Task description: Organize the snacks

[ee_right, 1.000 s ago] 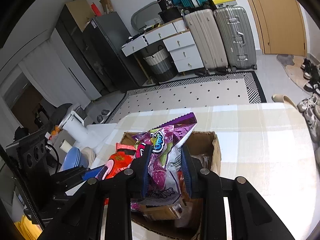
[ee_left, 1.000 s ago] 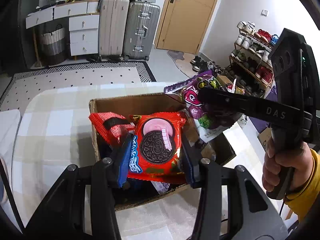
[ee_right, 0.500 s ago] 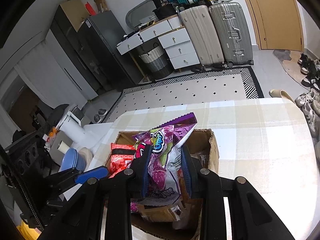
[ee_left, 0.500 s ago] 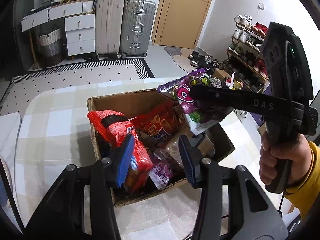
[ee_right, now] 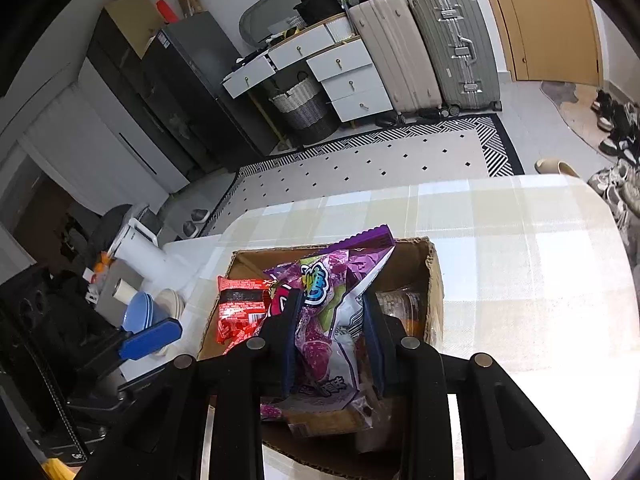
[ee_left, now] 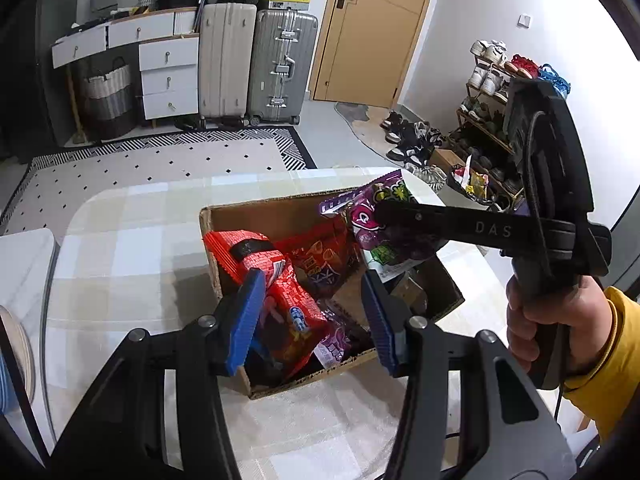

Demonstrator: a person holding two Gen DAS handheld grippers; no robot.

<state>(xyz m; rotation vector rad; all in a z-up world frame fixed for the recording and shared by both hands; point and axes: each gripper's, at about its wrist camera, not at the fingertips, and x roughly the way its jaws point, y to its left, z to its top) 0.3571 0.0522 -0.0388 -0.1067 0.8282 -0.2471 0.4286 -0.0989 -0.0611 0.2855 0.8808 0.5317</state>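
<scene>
An open cardboard box (ee_left: 276, 212) sits on the checked tablecloth and holds several snack packs, among them a red wafer pack (ee_left: 248, 252) and a red Oreo pack (ee_left: 296, 320). My left gripper (ee_left: 314, 316) is open and empty, just above the box's near side. My right gripper (ee_right: 330, 340) is shut on a purple snack bag (ee_right: 324, 292) and holds it above the box; the bag also shows in the left wrist view (ee_left: 376, 216). The box (ee_right: 434, 272) lies right under the bag.
The table (ee_right: 520, 240) carries a checked cloth. Blue and white bowls (ee_right: 144, 312) stand off its left side. Suitcases (ee_left: 256, 60), drawers and a shoe rack (ee_left: 492, 92) stand across the room.
My left gripper let the red Oreo pack drop into the box and opened, then drew back a little. My right gripper keeps holding the purple bag over the box.
</scene>
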